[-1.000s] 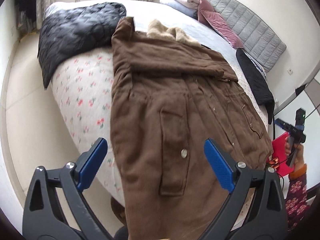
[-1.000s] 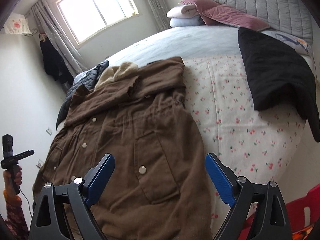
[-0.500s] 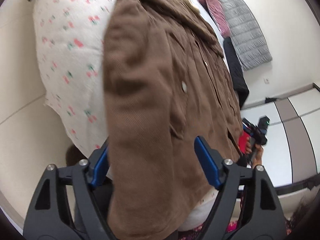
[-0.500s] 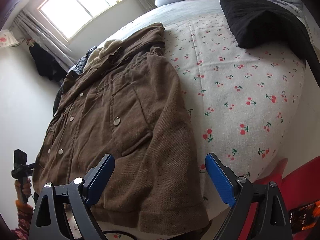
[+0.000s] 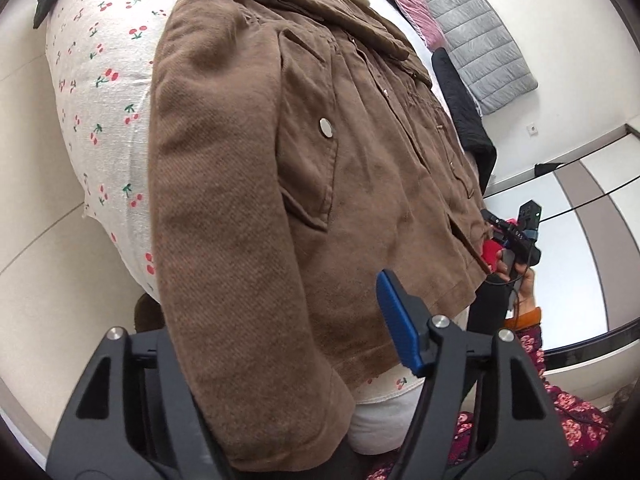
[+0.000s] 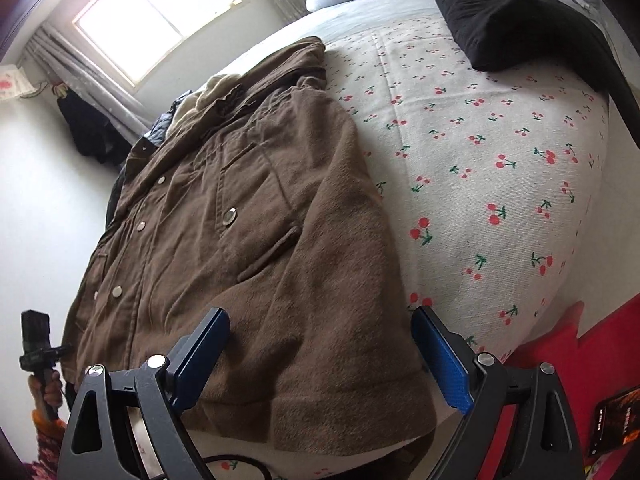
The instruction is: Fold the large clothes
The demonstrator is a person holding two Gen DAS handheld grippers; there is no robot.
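A brown coat lies front-up on a bed covered by a cherry-print sheet, its collar towards the far pillows and its hem hanging over the near edge of the mattress.

The left tongs point steeply down at the hem corner on that side. Their jaws have just been closing, and the coat's folded side edge runs down between them: the blue right pad stands clear beside the cloth, while the left pad is hidden under the fabric, so I cannot tell whether the cloth is pinched yet.

The right tongs hover at the opposite hem corner with their jaws spread wide. The left pad sits over the coat's surface, the right pad just past its outer edge above the sheet, so the corner lies between them; no squeeze shows.

A black garment lies well apart on the far side of the bed.
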